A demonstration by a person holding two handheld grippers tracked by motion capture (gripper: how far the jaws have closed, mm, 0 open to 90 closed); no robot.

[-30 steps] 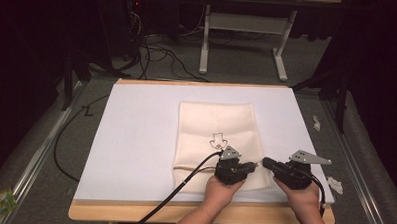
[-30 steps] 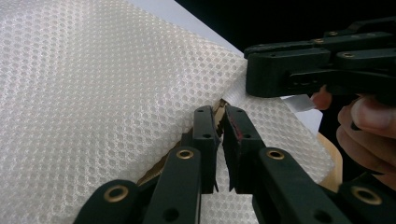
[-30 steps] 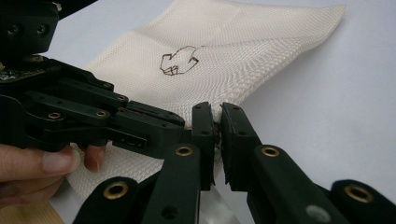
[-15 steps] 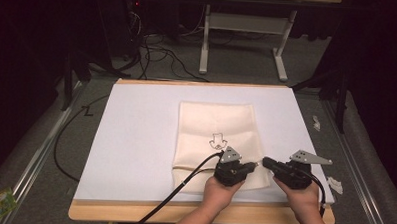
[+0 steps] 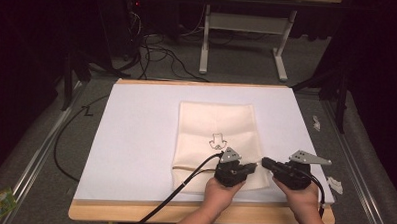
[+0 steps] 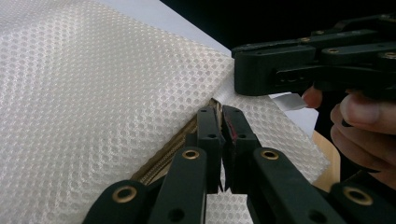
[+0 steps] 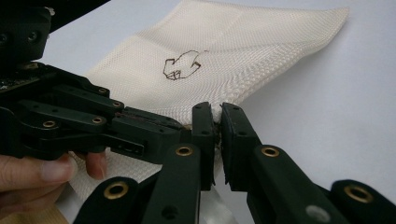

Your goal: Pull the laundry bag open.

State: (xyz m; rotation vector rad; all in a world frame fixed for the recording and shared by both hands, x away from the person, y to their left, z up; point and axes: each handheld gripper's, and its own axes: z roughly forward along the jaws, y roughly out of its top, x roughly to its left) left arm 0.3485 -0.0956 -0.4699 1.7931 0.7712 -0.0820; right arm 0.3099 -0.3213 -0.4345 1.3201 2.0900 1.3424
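A cream mesh bag (image 5: 216,127) with a small dark drawing (image 5: 218,140) lies flat on the white table cover. Its tan zipper (image 6: 161,151) runs across near the bag's near end. My left gripper (image 5: 253,167) rests on the bag's near right part, and in the left gripper view its jaws (image 6: 222,114) are shut at the zipper's right end. My right gripper (image 5: 265,162) comes in from the right, tip to tip with the left one. In the right gripper view its jaws (image 7: 217,112) are shut on the bag's right edge (image 7: 215,106).
The white cover (image 5: 135,140) lies on a wooden table top (image 5: 183,214) whose front edge is near the hands. Small white scraps (image 5: 334,184) lie off the cover at the right. A black cable (image 5: 184,184) trails from the left gripper over the front edge.
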